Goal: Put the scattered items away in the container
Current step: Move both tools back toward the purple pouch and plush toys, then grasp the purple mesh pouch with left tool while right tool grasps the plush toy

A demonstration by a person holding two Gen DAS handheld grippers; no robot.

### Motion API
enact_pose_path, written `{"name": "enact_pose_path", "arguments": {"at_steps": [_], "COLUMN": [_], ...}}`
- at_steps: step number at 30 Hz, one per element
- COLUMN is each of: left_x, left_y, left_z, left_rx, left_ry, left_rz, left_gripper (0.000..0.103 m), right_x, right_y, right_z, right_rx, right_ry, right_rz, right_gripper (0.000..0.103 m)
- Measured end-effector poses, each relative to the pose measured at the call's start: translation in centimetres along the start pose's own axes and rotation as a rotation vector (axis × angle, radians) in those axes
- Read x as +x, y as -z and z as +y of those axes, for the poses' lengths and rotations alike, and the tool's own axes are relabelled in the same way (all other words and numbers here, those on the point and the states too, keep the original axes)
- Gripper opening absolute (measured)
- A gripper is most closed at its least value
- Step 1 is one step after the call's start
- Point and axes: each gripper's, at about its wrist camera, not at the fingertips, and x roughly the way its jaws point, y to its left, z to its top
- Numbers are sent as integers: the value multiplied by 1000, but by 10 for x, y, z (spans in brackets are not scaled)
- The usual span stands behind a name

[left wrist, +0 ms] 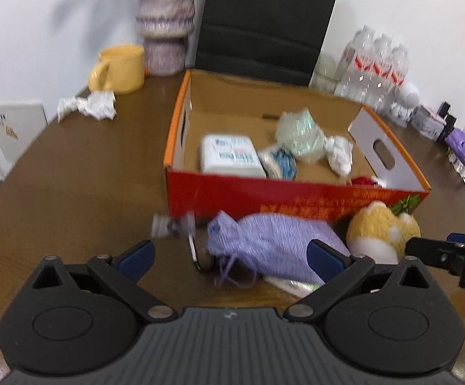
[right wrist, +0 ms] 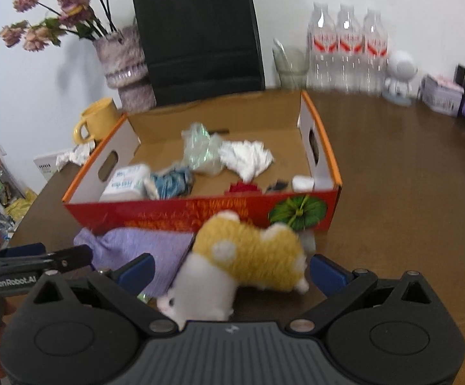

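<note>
A red and orange cardboard box (left wrist: 296, 197) (right wrist: 200, 211) stands on the brown table and holds a white packet (left wrist: 229, 157), crumpled wrappers and tissue. A purple knitted pouch (left wrist: 271, 240) (right wrist: 149, 250) lies in front of the box, between the fingers of my open left gripper (left wrist: 231, 256). A yellow and white plush toy (right wrist: 248, 256) (left wrist: 380, 231) lies to its right, between the fingers of my open right gripper (right wrist: 232, 271). A small bottle (left wrist: 171, 224) and a carabiner (left wrist: 197, 253) lie left of the pouch. Crumpled paper (left wrist: 88, 106) lies at the far left.
A yellow mug (left wrist: 120, 67) and a flower vase (left wrist: 165, 22) stand behind the box at left. A black chair back (left wrist: 264, 19), water bottles (left wrist: 377, 64), a white figurine (right wrist: 399, 77) and small boxes (right wrist: 441, 94) line the far side.
</note>
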Motion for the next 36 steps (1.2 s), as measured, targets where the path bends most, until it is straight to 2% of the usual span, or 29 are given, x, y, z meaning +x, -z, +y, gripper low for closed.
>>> {"name": "enact_pose_path", "arguments": {"at_steps": [3, 5, 9, 12, 13, 16, 18, 19, 20, 22, 23, 25, 31, 36], "left_x": [8, 14, 22, 31, 34, 44, 48, 50, 51, 49, 48, 44, 27, 8], "left_y": [-3, -7, -13, -16, -16, -15, -14, -13, -13, -13, -12, -13, -13, -5], "left_z": [-4, -6, -8, -7, -6, -5, -4, -4, -4, -4, -5, -4, -7, -5], "left_rx": [-5, -19, -40, -74, -86, -110, -133, -144, -151, -157, -154, -156, -116, -105], "left_ry": [-6, -10, -17, 2, 7, 5, 20, 25, 34, 51, 52, 67, 75, 139], "left_rz": [48, 75, 109, 144, 154, 173, 182, 185, 186, 183, 175, 158, 98, 45], "left_gripper": [103, 99, 96, 87, 80, 68, 63, 57, 46, 35, 24, 19, 15, 13], "right_x": [12, 22, 38, 47, 49, 56, 59, 61, 63, 65, 62, 56, 39, 21], "right_y": [-1, -3, -7, -8, -8, -8, -8, -8, -7, -5, -4, -1, -1, 3], "right_z": [3, 4, 2, 3, 4, 6, 6, 5, 5, 3, 3, 2, -8, -14], "right_rx": [12, 37, 103, 135, 141, 157, 167, 173, 179, 194, 196, 187, 195, 179], "right_ry": [13, 22, 7, -1, 1, 2, -5, -14, -21, -32, -33, -34, -65, -91], "right_rz": [80, 125, 186, 215, 220, 222, 220, 221, 225, 223, 209, 176, 133, 89], "right_gripper": [97, 93, 84, 80, 80, 78, 72, 63, 52, 46, 44, 43, 43, 43]}}
